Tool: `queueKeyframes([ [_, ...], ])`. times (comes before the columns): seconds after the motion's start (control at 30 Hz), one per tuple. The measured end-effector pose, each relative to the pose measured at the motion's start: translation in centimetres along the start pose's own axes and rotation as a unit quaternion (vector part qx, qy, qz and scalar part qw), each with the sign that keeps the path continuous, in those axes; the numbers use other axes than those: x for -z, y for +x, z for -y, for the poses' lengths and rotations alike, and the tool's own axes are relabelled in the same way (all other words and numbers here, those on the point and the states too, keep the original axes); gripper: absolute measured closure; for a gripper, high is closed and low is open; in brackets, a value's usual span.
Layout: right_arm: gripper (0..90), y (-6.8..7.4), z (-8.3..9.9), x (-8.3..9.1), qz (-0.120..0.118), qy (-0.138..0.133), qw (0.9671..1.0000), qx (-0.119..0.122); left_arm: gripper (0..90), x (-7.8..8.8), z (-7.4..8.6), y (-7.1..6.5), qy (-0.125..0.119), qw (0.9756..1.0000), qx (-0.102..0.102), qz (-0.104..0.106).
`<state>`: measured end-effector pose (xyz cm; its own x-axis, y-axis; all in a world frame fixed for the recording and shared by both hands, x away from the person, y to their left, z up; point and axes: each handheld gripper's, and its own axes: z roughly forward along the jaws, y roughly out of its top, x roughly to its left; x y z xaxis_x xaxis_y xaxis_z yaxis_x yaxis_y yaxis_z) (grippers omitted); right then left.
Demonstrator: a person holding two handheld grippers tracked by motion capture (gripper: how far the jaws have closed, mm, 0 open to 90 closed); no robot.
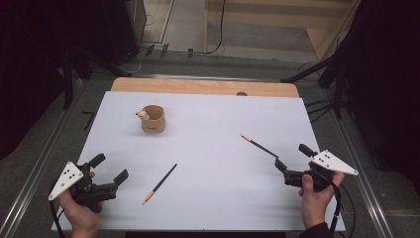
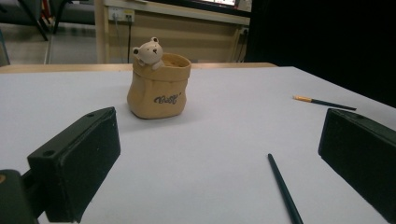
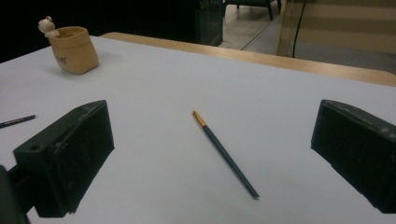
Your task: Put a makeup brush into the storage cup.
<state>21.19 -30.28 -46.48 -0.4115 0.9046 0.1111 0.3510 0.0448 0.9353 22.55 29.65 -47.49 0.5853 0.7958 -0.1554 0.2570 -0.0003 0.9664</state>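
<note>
Left hand-held gripper (image 1: pixel 110 168): near left of table (image 1: pixel 208 198), jaws wide apart, nothing betw. them; same in left gripper view, pads (image 2: pixel 77 158) spread w/ bare tabletop in the gap. Right hand-held gripper (image 1: pixel 293 156): near right, jaws likewise wide open, empty; aimed along right pencil (image 1: pixel 259 146), whose near end lies just beside the lower jaw; can't tell if touching.

Step in hand, by judgement: approach before first pick-up; nothing grasped yet, both pencils flat on table. Likely aim: pencils into the cup.

Right pencil in right gripper view (image 3: pixel 225 154): dark shaft, orange end far, lying centred betw. the open jaws but a bit ahead of them. Next move calls for: easing fwd and down till shaft sits betw. pads, closing across the shaft, not along it; thin, round, so apt to roll or slip if pinched off-centre; low approach needed, pads almost grazing table.

Left pencil (image 1: pixel 160 184): near centre, right of left hand-held gripper, orange end nearest; in left gripper view (image 2: pixel 285 191) off to right of the gap, so needs a swing right before closing.

Container: tan sack-shaped cup (image 1: pixel 152 119) w/ small bear figure on rim, far left, upright, well apart from both pencils; also seen in left gripper view (image 2: pixel 159 86). Nothing sticking out of it; inside not visible enough to say more. Mouth narrow-ish, so pencils want tipping upright before drop.
</note>
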Motion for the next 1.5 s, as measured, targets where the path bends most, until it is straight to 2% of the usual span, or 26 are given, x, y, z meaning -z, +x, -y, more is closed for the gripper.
queueKeyframes([
  [0.4, 0.1, -0.3, -1.2, -2.3, 0.000, 0.031, 0.9993, 0.021, 0.0, 0.0, 0.0, 0.2, 0.000, 1.0000, 0.003, 0.002],
  [0.63, 0.6, -0.4, -1.6, -3.7, -0.004, 0.048, 0.9986, 0.024, 0.0, 0.0, 0.0, 0.2, 0.000, 1.0000, 0.002, 0.002],
  [0.97, 1.6, -0.9, -2.4, -5.5, -0.010, 0.059, 0.9980, 0.023, 0.0, 0.0, 0.1, 0.2, 0.003, 1.0000, 0.002, 0.002],
  [1.27, 1.5, -1.4, -3.5, -7.2, -0.004, 0.083, 0.9958, 0.037, 0.0, 0.1, 0.1, 0.3, 0.000, 1.0000, 0.004, 0.004],
  [1.5, 3.1, -2.2, -4.1, -8.2, -0.011, 0.101, 0.9942, 0.035, 0.0, 0.1, 0.1, 0.4, 0.001, 1.0000, 0.003, 0.004],
])
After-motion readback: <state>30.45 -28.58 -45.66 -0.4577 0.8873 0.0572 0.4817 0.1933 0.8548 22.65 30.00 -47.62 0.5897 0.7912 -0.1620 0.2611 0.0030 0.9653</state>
